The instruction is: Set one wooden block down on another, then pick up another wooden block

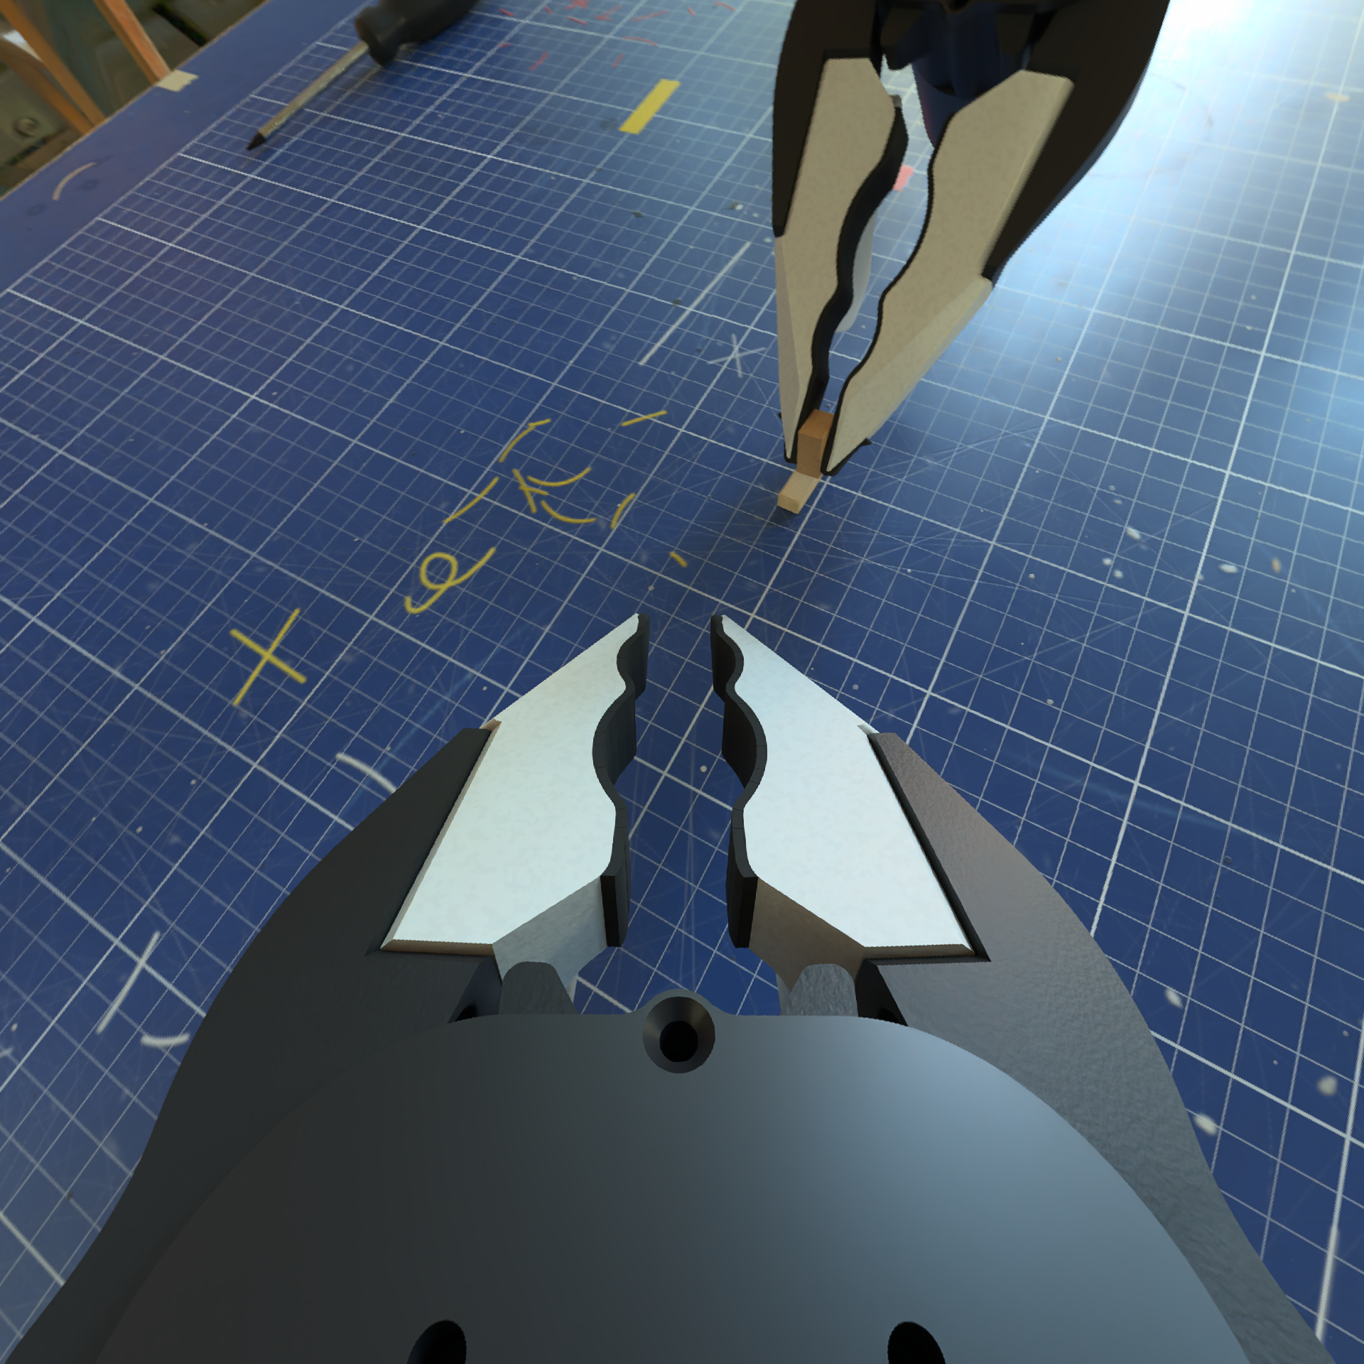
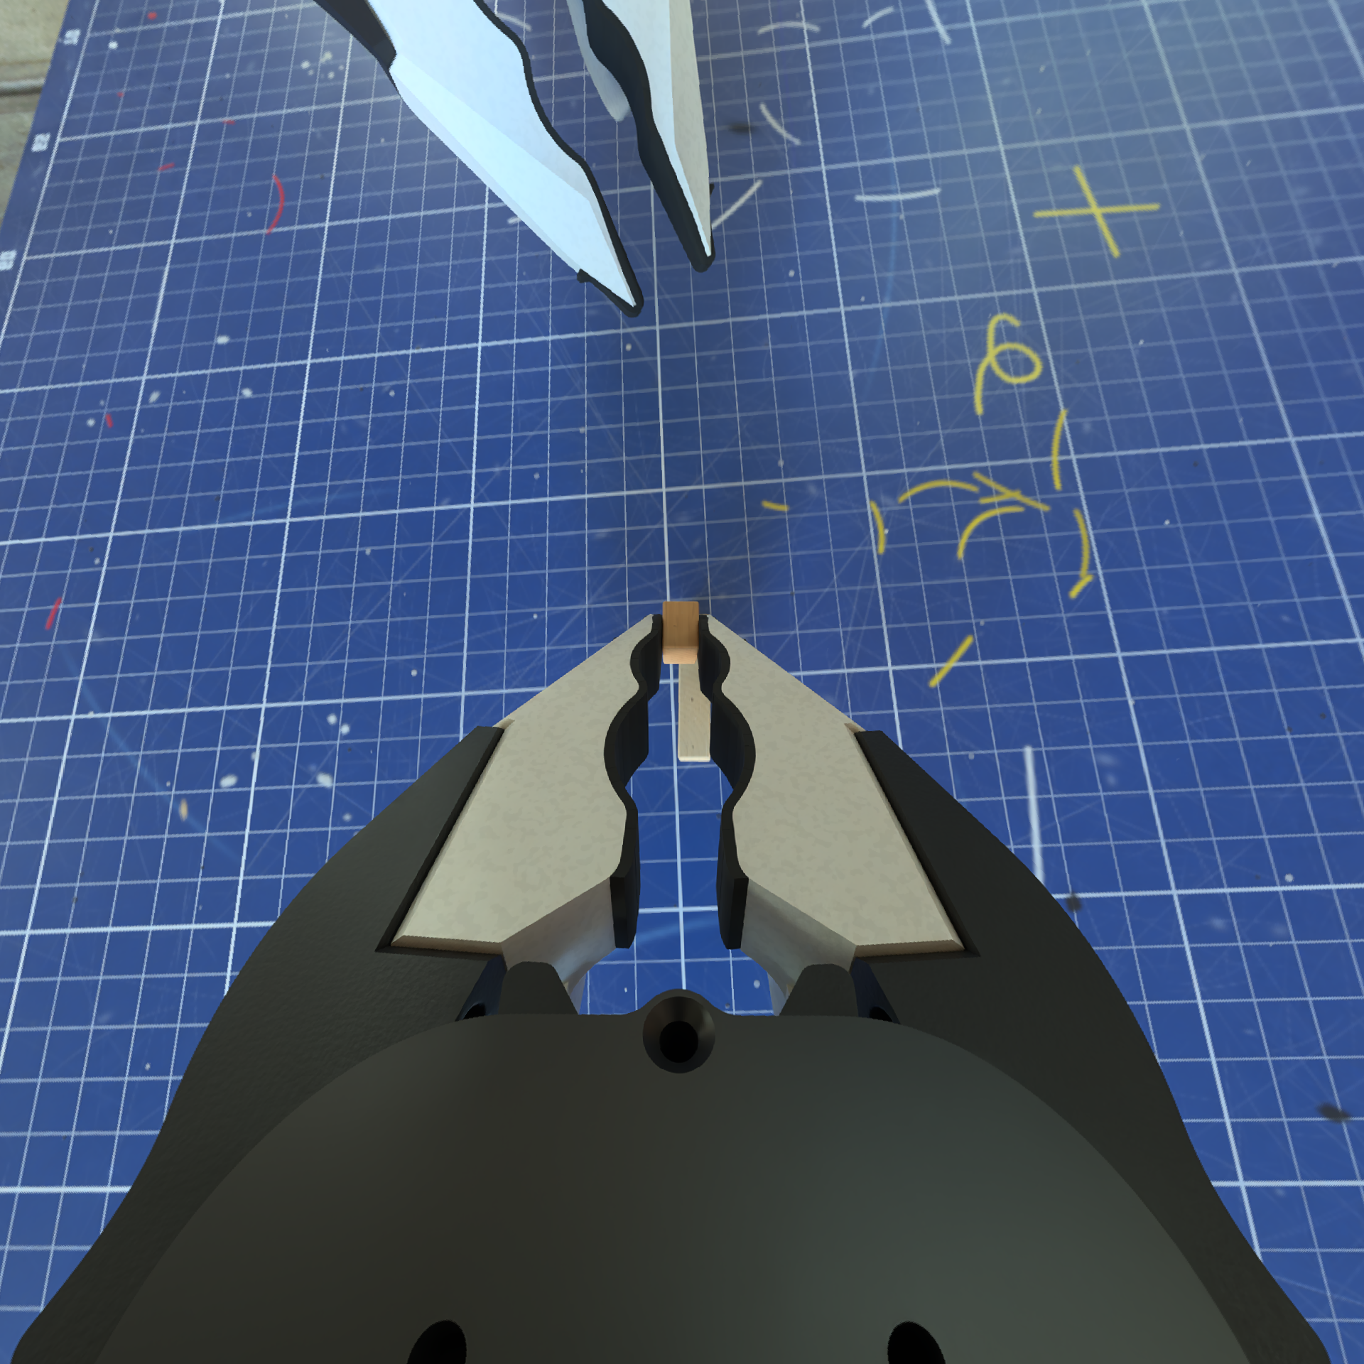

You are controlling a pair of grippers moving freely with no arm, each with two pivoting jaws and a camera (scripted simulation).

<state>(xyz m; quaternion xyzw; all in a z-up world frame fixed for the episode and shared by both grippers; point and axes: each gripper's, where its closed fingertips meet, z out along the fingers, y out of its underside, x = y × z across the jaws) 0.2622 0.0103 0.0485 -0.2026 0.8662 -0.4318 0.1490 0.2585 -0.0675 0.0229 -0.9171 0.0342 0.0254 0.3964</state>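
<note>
My right gripper point(image 2: 680, 624), with tan pads, is shut on a small orange-brown wooden block point(image 2: 680, 631) held at its fingertips. A paler wooden block point(image 2: 694, 712) lies flat on the blue cutting mat point(image 2: 369, 590) right under it. In the left wrist view the brown block point(image 1: 815, 439) stands just over the pale block point(image 1: 797, 493); I cannot tell whether they touch. The right gripper point(image 1: 815, 461) points down there. My left gripper point(image 1: 679, 627), with white pads, is a little open and empty above the mat, short of the blocks. It also shows in the right wrist view point(image 2: 668, 284).
A black-handled screwdriver point(image 1: 354, 66) lies at the far left of the mat, near its edge. A yellow tape strip point(image 1: 649, 105) is stuck farther back. Yellow pen marks point(image 1: 546, 487) are drawn on the mat between the grippers. Wooden furniture legs point(image 1: 44, 81) stand beyond the edge.
</note>
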